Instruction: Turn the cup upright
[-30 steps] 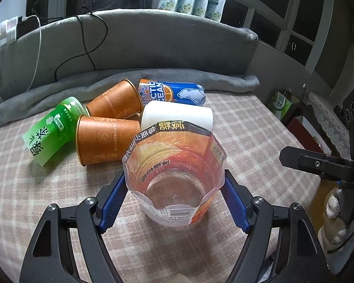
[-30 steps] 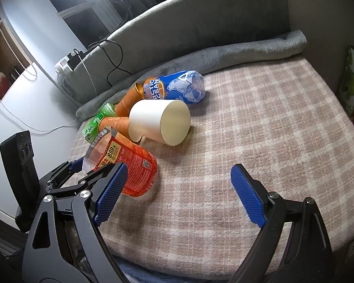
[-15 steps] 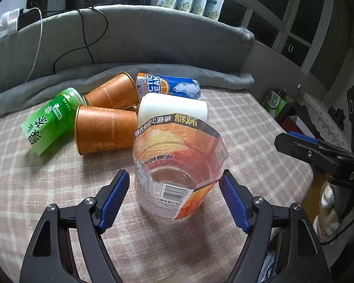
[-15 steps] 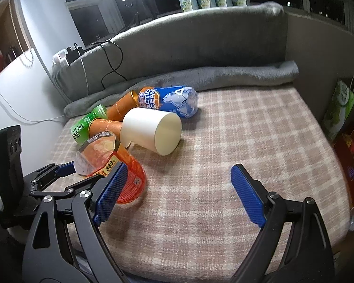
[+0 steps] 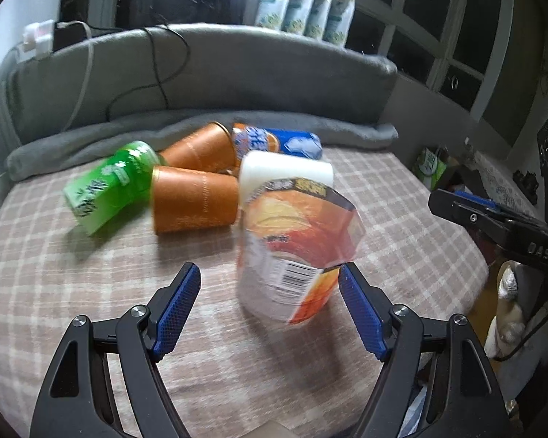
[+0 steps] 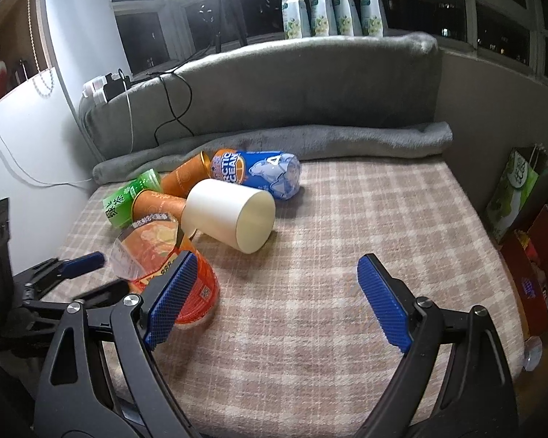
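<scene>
Now my left gripper [image 5: 269, 304] has let go: a second ago its blue pads squeezed the clear orange-labelled cup [image 5: 296, 248], and now they stand spread with the cup upright on the plaid cover [image 5: 54, 292], leaning toward the right pad, which it may be touching. My right gripper [image 6: 274, 301] hangs wide apart over bare cloth, as before. Only its view shows the white cup [image 6: 230, 213] lying open-mouthed on its side, just behind the clear one [image 6: 157, 252].
</scene>
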